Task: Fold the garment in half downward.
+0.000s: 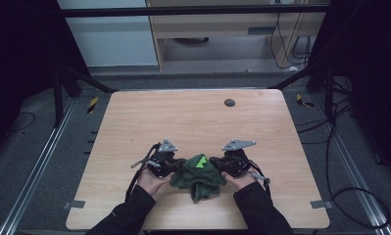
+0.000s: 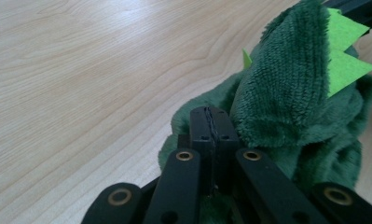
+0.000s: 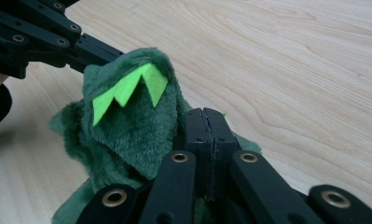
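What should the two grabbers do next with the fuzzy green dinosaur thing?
Probably pull gently apart to spread it flat. The left gripper and right gripper are both shut at opposite edges of the green plush cloth, which sits bunched up on the table.

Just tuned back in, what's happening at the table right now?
A person is working a dark green plush garment with light green felt spikes, using a gripper in each hand. The left gripper and the right gripper meet the bundle from opposite sides near the front edge of the wooden table. In each gripper view the jaws stand closed together against the fleece; whether cloth is pinched between them cannot be told. Part of the garment stands up between the grippers, the rest lies bunched on the table.
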A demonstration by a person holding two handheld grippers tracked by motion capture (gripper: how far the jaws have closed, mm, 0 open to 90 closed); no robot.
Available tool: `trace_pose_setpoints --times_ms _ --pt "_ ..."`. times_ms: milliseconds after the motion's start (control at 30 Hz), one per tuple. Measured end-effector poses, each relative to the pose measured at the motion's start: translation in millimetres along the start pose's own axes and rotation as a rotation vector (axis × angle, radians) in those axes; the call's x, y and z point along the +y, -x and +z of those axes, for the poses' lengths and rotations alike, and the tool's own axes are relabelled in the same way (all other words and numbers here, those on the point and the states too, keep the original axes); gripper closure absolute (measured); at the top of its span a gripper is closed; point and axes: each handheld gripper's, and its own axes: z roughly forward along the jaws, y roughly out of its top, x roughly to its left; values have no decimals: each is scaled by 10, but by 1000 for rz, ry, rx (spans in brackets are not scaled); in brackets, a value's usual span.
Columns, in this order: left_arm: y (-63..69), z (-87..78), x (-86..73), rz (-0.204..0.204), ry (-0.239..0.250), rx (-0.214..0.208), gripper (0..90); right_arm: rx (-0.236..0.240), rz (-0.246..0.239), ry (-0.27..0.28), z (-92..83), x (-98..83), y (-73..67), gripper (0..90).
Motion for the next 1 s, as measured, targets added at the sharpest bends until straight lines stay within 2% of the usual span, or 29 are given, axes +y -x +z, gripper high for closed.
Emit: trace_pose_setpoints --times_ms 333,433,600,1000 --pt "129 -173 -78 23 9 -37 899 29 -19 -7 -82 -68 -107 892" --pt "194 -206 -99 41 8 -50 899 38 -25 -6 -130 -105 -136 892" --pt "260 -226 -152 60 -5 -61 899 46 -23 4 -200 -137 -167 892" --pt "311 -243 -294 66 -35 -74 899 72 -18 -18 -247 -261 -257 888"
